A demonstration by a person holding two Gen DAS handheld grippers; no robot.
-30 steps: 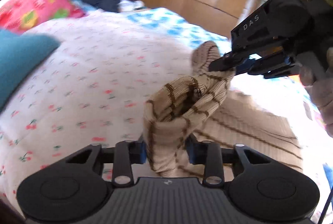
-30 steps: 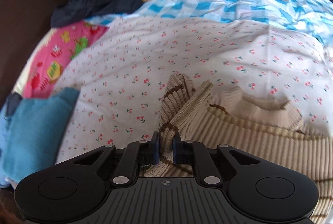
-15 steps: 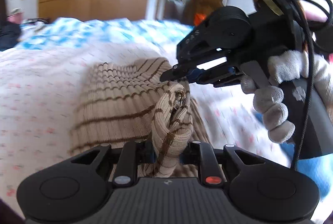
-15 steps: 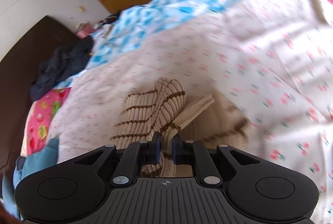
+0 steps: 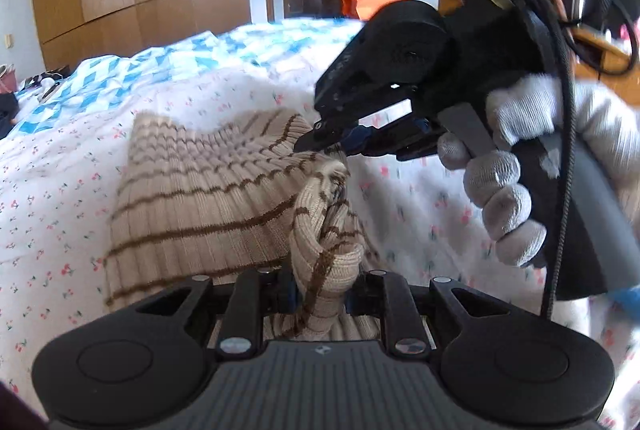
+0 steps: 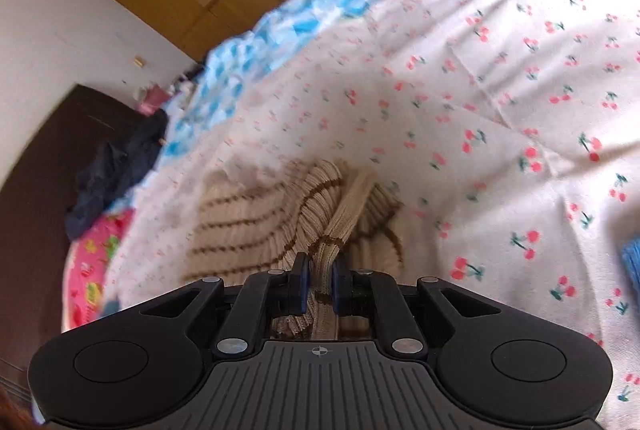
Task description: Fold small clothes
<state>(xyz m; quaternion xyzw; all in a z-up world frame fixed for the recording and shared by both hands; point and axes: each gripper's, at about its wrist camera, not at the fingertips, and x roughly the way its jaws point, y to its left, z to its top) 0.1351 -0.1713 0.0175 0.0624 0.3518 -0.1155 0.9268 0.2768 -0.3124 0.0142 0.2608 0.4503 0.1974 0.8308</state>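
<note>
The beige ribbed knit garment with brown stripes (image 5: 208, 198) lies mid-bed on the cherry-print white sheet (image 6: 500, 78), far from either edge, only partly folded: judging by the layout, a sleeve is mid-carry and flattening remains. The left gripper (image 5: 318, 296) and right gripper (image 6: 318, 280) each clench a bunched part of it. Since a second ago, both have swung the fabric across the body.

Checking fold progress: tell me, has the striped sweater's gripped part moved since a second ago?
Yes. Both grippers, left gripper and right gripper, carried the sweater fold away from the pink pillow, toward the blue checked blanket.
</note>
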